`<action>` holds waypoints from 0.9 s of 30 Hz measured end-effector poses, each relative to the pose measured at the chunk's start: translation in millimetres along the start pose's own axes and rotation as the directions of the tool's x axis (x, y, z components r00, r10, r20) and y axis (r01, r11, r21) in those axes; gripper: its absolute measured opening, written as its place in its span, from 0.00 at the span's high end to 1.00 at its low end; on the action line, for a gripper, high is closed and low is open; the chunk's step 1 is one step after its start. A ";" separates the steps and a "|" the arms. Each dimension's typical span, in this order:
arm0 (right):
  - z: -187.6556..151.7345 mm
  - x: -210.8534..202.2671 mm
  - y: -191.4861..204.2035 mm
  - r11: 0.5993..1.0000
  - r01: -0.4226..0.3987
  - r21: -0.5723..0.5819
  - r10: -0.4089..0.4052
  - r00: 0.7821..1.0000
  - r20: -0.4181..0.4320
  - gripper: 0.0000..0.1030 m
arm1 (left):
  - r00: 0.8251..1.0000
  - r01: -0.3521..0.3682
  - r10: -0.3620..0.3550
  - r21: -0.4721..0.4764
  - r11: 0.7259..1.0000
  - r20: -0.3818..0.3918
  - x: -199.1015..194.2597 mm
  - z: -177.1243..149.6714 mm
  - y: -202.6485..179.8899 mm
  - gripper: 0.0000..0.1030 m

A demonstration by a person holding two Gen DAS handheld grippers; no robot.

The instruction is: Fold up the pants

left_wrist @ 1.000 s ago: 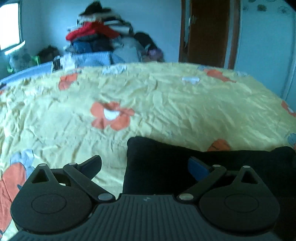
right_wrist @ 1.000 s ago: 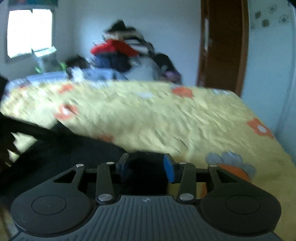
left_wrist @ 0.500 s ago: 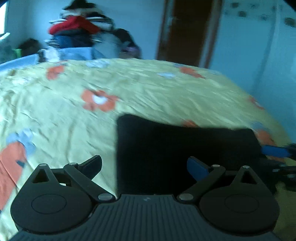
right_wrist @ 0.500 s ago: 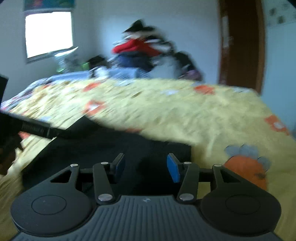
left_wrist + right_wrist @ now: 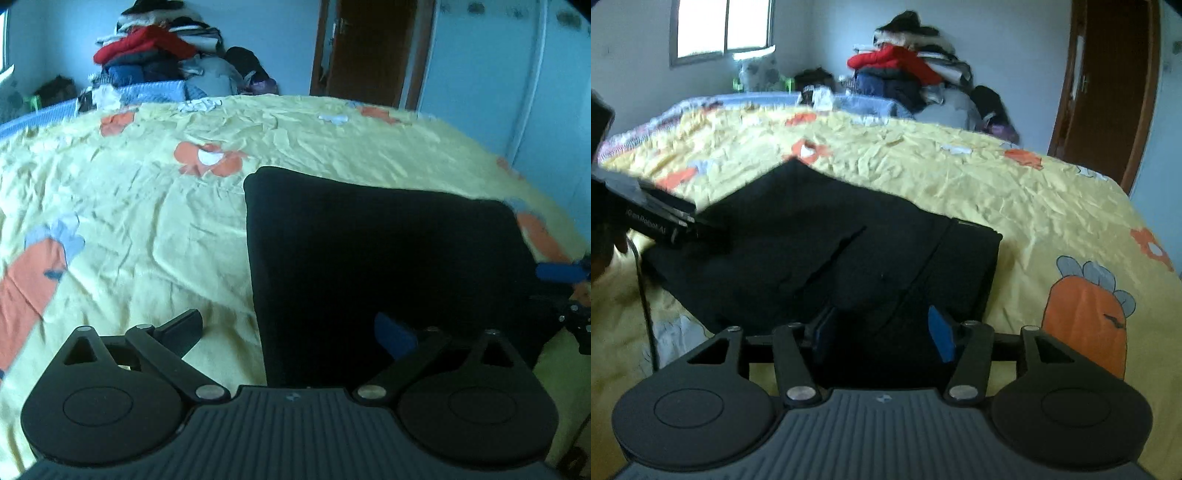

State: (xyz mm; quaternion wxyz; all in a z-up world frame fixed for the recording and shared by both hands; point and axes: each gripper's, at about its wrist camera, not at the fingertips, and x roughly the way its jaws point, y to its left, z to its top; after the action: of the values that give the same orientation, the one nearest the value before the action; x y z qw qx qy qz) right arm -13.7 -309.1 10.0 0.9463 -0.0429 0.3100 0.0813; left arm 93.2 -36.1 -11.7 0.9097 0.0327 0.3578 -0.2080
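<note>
On the left claw's body (image 5: 657, 221), seen at 9 o'clock in the right view, faint lettering is found, read only partly as "Robot AI". The black pants (image 5: 384, 258), folded, are laid on the yellow bed sheet (image 5: 147, 221). The left claw (image 5: 291, 328) is spread wide and released. The right claw (image 5: 882, 328) is opening, with pants fabric between the pads but not pressed. The pants' near edge is hidden behind both claws. A pocket slit is shown only in the right view.

The pants (image 5: 827, 258) were plain black, lying on a pale yellow bedsheet (image 5: 1015, 192) printed with orange flowers and an orange carrot with grey-blue leaves near the right. Far off, a red jacket (image 5: 897, 61) topped a dark pile. The door (image 5: 1108, 85) at far right was brown, walls pale.
</note>
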 end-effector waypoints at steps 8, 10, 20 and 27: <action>10.9 -6.6 -47.2 0.962 -0.013 0.274 -0.003 0.998 0.056 0.45 | 0.989 0.144 -0.137 -0.205 0.968 0.051 -1.1 6.8 41.6 0.02; 11.0 -2.0 -50.4 0.956 0.011 0.294 -0.029 0.998 0.057 0.43 | 0.991 0.132 -0.126 -0.243 0.961 0.043 3.3 5.8 45.4 0.02; -1.0 16.2 -26.9 0.963 0.172 0.209 -0.183 0.982 0.038 0.00 | 0.985 -0.161 0.165 -0.083 0.984 0.051 -1.4 13.9 4.9 0.01; -6.7 22.2 -35.6 0.959 0.141 0.247 -0.149 0.989 0.015 0.00 | 0.983 -0.177 0.179 -0.063 0.982 0.030 8.1 13.3 -4.1 0.00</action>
State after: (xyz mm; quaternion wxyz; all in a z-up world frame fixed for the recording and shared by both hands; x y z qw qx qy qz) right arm 6.5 -342.2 -7.5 0.9528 0.0534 0.2977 -0.0265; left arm 105.4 -45.5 -6.8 0.9316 0.0337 0.3431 -0.1156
